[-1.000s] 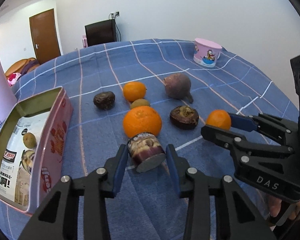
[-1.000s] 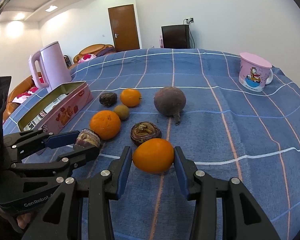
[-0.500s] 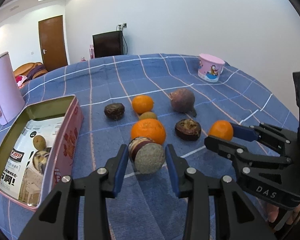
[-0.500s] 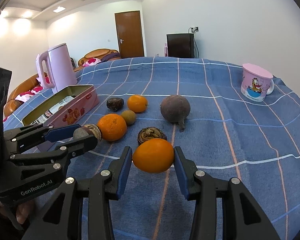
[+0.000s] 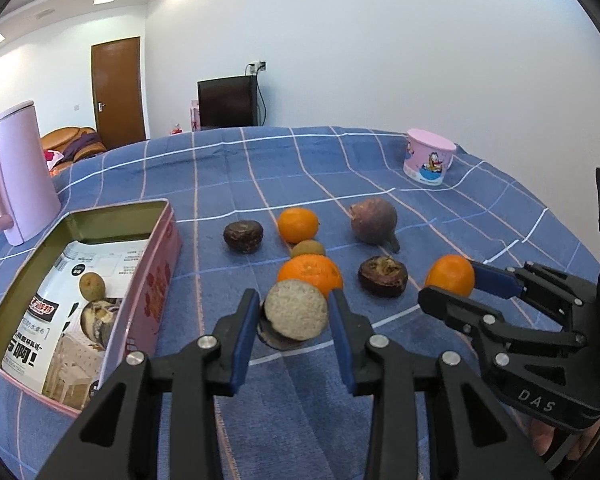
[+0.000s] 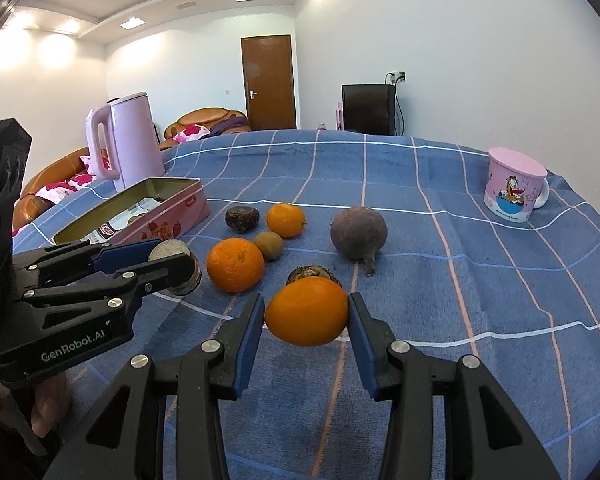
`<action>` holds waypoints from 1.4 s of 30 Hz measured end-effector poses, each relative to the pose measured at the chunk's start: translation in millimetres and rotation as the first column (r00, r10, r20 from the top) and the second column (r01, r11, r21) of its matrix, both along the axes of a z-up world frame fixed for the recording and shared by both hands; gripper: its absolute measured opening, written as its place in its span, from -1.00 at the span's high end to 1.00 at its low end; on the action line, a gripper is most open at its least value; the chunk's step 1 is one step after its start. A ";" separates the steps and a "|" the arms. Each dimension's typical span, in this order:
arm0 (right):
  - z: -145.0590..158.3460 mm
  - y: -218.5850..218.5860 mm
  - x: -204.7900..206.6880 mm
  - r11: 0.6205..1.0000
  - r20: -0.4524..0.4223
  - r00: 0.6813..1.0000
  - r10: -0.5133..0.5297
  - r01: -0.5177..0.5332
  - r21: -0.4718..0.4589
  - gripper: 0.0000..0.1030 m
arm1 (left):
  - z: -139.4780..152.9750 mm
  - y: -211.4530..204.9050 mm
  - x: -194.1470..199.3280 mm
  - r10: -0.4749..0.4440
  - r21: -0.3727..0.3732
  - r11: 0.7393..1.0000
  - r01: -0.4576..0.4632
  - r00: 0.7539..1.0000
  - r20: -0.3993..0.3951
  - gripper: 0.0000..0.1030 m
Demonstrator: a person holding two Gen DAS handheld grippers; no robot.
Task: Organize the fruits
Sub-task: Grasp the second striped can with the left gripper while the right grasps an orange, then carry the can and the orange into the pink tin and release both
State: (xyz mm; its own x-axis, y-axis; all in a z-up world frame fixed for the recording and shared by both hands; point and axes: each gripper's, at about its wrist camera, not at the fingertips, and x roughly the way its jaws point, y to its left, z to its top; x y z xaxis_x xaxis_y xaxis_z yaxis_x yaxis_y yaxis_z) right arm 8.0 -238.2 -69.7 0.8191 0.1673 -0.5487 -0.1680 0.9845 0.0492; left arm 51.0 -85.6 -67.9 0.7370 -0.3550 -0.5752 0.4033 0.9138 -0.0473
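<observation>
We hold two fruits clear of the blue checked tablecloth (image 5: 480, 200), one in each set of tongs. Nearest the left camera, the left gripper (image 5: 294, 314) has just been narrowing its jaws, and its blue pads now clamp a halved dark fruit (image 5: 296, 314), the pale cut face turned back toward the lens. In the right view, the right gripper (image 6: 306, 312) is closed on a small orange (image 6: 306, 312), pads pressed to both flanks, the fruit off the cloth.

What the coming move turns on, as we read it, is the open pink tin (image 5: 156, 280). It lies to the left of both grippers, its long axis running away from us toward the pink kettle (image 5: 16, 176), its near long wall just beside the left tongs. Two fruits already sit inside it on a printed leaflet. The left hand is plainly the nearer; the right would have to cross over the left to reach it.

Beyond the tongs, fruit waits on the cloth: a large orange (image 5: 310, 274), a small brown fruit (image 5: 308, 248) touching it behind, a dark open husk (image 5: 382, 276), then a wrinkled dark fruit (image 5: 244, 236), another orange (image 5: 298, 224) and a big purple fruit (image 5: 374, 220). Farthest off stands a pink cartoon cup (image 5: 428, 160).
</observation>
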 end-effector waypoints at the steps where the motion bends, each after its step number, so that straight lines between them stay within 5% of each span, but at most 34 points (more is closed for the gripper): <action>1: 0.1 0.0 -0.4 1.000 0.002 1.000 0.000 0.000 -0.001 0.14 | 0.2 0.1 -0.1 0.002 0.000 1.000 -0.002 1.000 0.001 0.28; 42: 7.8 3.9 -25.8 0.999 0.159 0.987 0.030 -0.027 -0.020 0.14 | 12.1 14.8 -18.4 0.077 -0.063 0.996 -0.069 0.989 0.128 0.28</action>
